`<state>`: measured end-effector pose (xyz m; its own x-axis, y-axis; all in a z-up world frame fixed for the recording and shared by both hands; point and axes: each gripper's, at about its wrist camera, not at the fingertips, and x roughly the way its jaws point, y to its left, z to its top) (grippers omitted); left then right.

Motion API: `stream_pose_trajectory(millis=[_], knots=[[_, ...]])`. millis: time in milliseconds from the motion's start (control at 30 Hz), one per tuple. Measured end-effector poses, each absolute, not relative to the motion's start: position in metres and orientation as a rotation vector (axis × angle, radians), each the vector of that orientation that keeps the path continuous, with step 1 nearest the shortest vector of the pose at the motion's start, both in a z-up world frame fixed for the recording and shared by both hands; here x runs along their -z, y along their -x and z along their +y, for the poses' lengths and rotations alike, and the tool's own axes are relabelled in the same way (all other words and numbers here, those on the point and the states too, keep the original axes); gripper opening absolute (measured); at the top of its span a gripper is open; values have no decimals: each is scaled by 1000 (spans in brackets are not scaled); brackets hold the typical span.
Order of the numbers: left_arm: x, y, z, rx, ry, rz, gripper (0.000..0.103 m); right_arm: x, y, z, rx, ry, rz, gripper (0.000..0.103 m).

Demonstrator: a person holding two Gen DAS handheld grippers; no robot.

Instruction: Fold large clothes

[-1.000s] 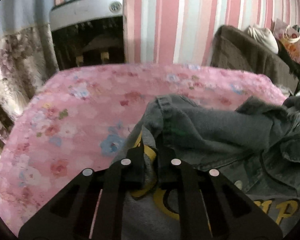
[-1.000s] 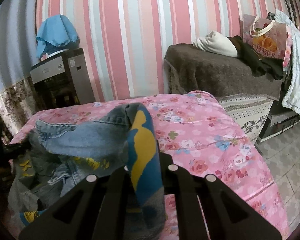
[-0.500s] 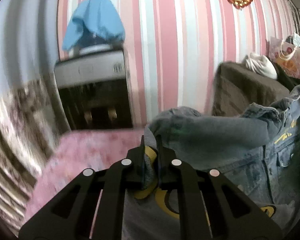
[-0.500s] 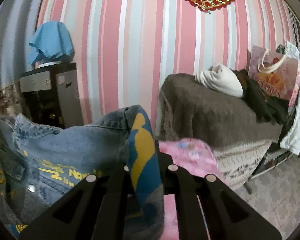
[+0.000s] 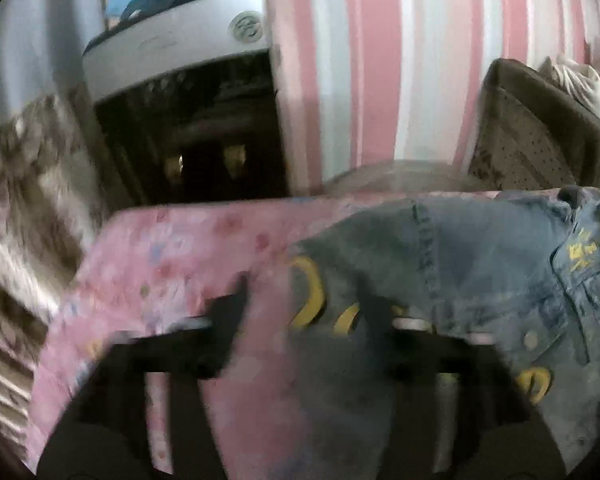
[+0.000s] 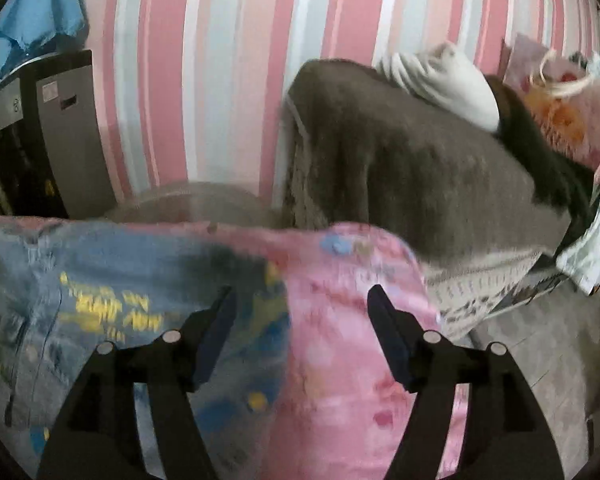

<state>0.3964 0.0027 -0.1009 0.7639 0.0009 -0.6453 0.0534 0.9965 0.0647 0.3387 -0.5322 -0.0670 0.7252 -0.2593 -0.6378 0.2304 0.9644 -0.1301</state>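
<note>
1. The left gripper [image 5: 306, 300] has its jaws spread wide with nothing between them; the view is blurred, but the two dark fingers stand well apart over the surface below.
2. Its left finger sits above the pink floral bedspread [image 5: 172, 256], and its right finger sits above the denim jacket [image 5: 480, 264]. Whether either fingertip touches the cloth cannot be told.
3. The right gripper [image 6: 298, 316] is likewise wide open and holds nothing; both fingers [image 6: 216, 332] show clearly with a broad gap between them.
4. Its left finger lies over the jacket's edge [image 6: 100, 288], and its right finger lies over the bare bedspread [image 6: 340, 320].
5. Both grippers point forward and somewhat downward across the bed toward the striped wall [image 6: 204, 80].
6. The denim jacket lies spread on the bedspread between the two grippers, front side up, with yellow lettering, a chest pocket and metal buttons visible. In the left view it fills the right half; in the right view it fills the left half.
7. Behind the bed stand a water dispenser [image 5: 188, 120] draped with a blue cloth [image 6: 36, 12], and a piece of furniture under a brown blanket [image 6: 412, 152] carrying a white bundle [image 6: 448, 80].
</note>
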Motion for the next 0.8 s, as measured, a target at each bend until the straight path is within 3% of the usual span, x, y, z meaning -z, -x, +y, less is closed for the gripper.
stream_pose_trajectory(millis=[33,333,600,800], knots=[[102,-389,8,32,-77,696,76,65,-330,-531,267,47,702,75],[80,-256,20,110,-48,634,94,50,-189,-505,221,-78,633,77],[75,-104,-26,190,-61,554,99,47,-70,-463,176,-142,567,81],[93,-49,-52,233,-129,582,100,62,-17,-442,125,-136,577,81]])
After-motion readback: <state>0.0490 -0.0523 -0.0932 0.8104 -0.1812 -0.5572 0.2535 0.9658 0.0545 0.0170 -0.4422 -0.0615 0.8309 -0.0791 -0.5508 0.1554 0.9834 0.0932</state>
